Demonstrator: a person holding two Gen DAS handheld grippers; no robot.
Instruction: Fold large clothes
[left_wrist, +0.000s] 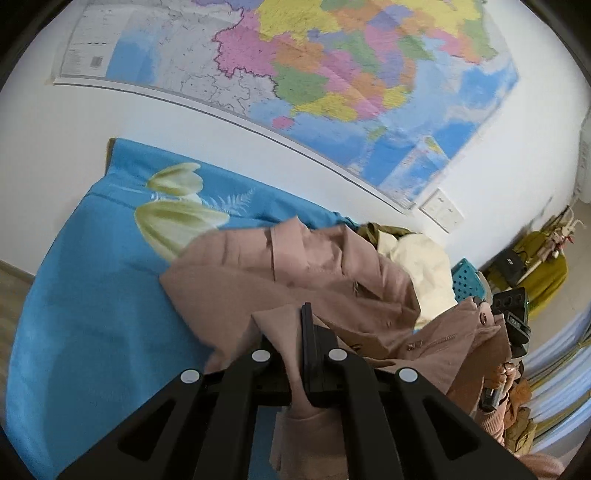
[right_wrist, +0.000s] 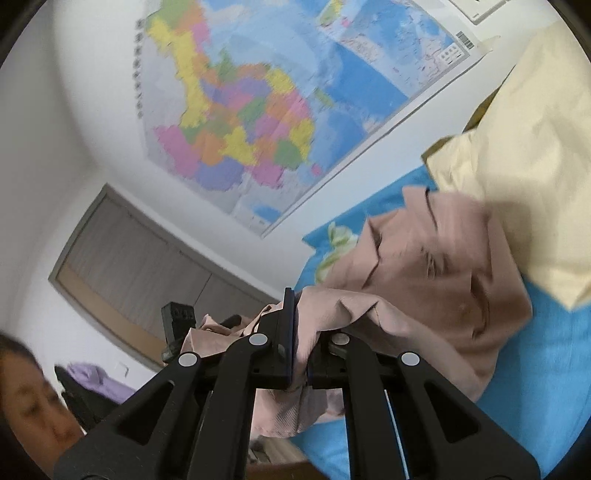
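Observation:
A dusty-pink coat (left_wrist: 314, 269) with buttons and lapels lies bunched on a bed under a blue flowered sheet (left_wrist: 96, 295). My left gripper (left_wrist: 301, 321) is shut on a fold of its pink cloth, which hangs down between the black fingers. At the right edge of the left wrist view the other gripper (left_wrist: 511, 314) holds the coat's far end. In the right wrist view the pink coat (right_wrist: 436, 273) drapes away over the blue sheet (right_wrist: 535, 369), and my right gripper (right_wrist: 295, 317) is shut on a bunched edge of it. The left gripper (right_wrist: 177, 325) shows there at the left.
A cream garment (right_wrist: 524, 162) and an olive one (left_wrist: 388, 230) are piled on the bed beyond the coat. A teal basket (left_wrist: 466, 280) stands beside the bed. A big coloured map (left_wrist: 332, 74) covers the white wall. A person's head (right_wrist: 26, 398) is low at the left.

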